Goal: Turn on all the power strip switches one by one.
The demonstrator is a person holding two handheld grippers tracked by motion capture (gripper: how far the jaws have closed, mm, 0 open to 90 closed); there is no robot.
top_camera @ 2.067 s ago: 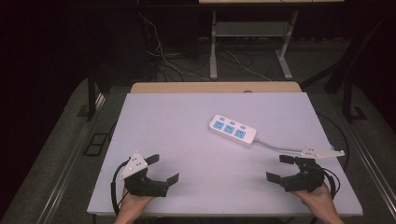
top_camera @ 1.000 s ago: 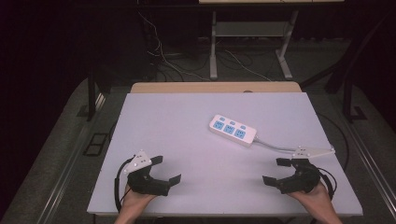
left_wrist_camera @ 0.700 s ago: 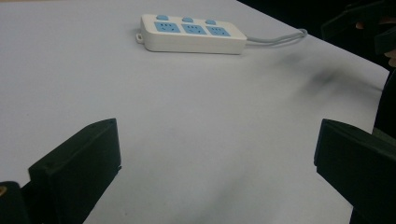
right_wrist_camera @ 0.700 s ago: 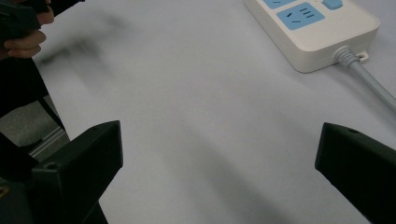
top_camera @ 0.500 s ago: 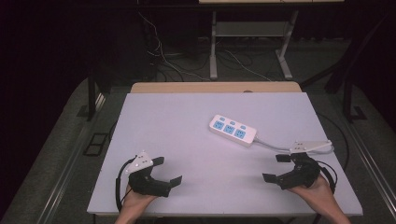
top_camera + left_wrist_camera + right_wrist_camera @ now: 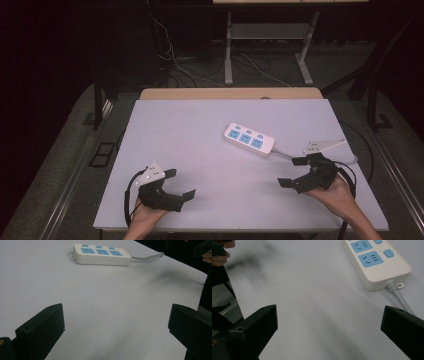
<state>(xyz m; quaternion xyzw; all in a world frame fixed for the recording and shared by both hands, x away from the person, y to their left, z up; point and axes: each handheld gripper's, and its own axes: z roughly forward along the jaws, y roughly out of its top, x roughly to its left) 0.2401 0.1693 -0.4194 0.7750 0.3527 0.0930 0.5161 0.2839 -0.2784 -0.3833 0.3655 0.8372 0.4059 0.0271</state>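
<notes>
The tabletop (image 6: 200, 135) lies bare across its left and near stretches. Right of centre, the power strip (image 6: 249, 140) lies as the lone obstacle. Its cable (image 6: 283, 154) trails toward the near right.

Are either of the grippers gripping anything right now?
No. Left gripper and right gripper are both open and hold nothing; the power strip lies untouched.

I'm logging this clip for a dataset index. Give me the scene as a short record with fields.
surface: white table
main object: white power strip with three blue sockets, lying flat right of centre
cable: grey cord running from the strip toward the right gripper
left gripper: open, near the front left edge, nothing between its jaws
right gripper: open, at the front right, close to the cord, holding nothing
</notes>
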